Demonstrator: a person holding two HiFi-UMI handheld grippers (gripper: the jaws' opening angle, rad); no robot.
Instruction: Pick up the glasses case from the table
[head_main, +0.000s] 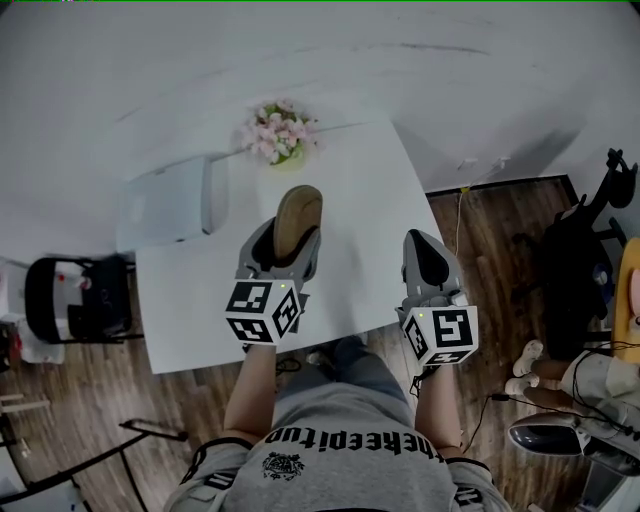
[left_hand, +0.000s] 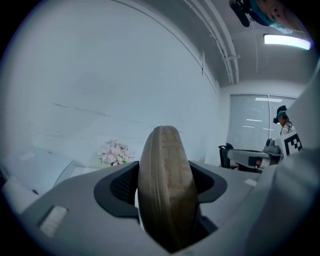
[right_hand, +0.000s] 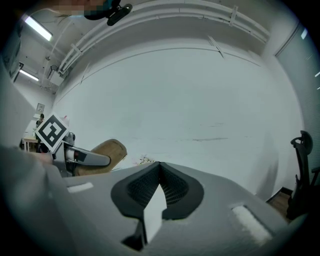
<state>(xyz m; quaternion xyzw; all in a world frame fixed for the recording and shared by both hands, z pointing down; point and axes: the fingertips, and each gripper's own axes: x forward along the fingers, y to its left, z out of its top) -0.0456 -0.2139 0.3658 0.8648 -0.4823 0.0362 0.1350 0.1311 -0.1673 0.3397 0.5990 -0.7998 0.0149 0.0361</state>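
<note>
The glasses case (head_main: 298, 215) is a tan, oval, zipped case. It stands on edge between the jaws of my left gripper (head_main: 287, 240), which is shut on it and holds it lifted above the white table (head_main: 360, 190). In the left gripper view the case (left_hand: 167, 185) fills the gap between the two dark pads, its zip facing the camera. My right gripper (head_main: 432, 262) hovers over the table's right edge, its jaws closed tip to tip with nothing in them (right_hand: 159, 166). From the right gripper view, the case (right_hand: 104, 154) and the left gripper (right_hand: 80, 157) show at the left.
A pot of pink flowers (head_main: 280, 132) stands at the table's far edge. A white chair (head_main: 170, 205) sits at the table's left, a black-and-white object (head_main: 65, 295) on the floor beyond it. A black office chair (head_main: 585, 270) stands to the right on the wooden floor.
</note>
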